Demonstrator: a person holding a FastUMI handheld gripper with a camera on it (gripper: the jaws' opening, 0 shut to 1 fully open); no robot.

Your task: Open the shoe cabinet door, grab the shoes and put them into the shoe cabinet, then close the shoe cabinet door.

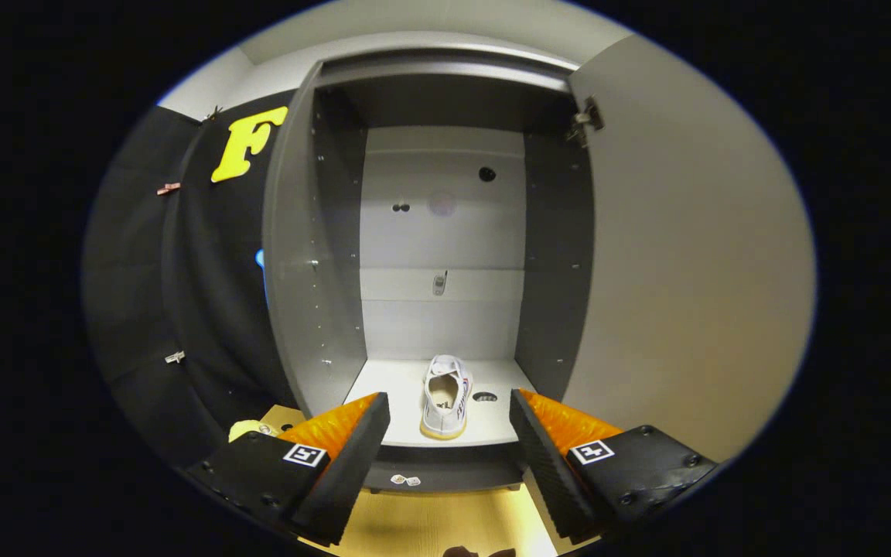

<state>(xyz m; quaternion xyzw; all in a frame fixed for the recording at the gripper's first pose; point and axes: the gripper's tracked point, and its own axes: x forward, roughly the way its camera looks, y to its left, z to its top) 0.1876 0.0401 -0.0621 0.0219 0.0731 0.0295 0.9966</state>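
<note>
The grey shoe cabinet (314, 255) stands open straight ahead, its door (685, 255) swung wide to the right on its hinge (586, 117). A white shoe (445, 396) rests on the cabinet's bottom shelf (391, 387), heel toward me, toe pointing in. My gripper (449, 414) is open, its fingers spread wide in front of the shelf edge. The shoe sits beyond the fingertips and nothing is held between them.
A pale wooden floor (430, 526) lies below the cabinet. Black cloth wall (182, 278) hangs to the left of the cabinet. A small yellowish object (248, 428) lies on the floor at the cabinet's lower left corner. The upper cabinet interior has no shelves.
</note>
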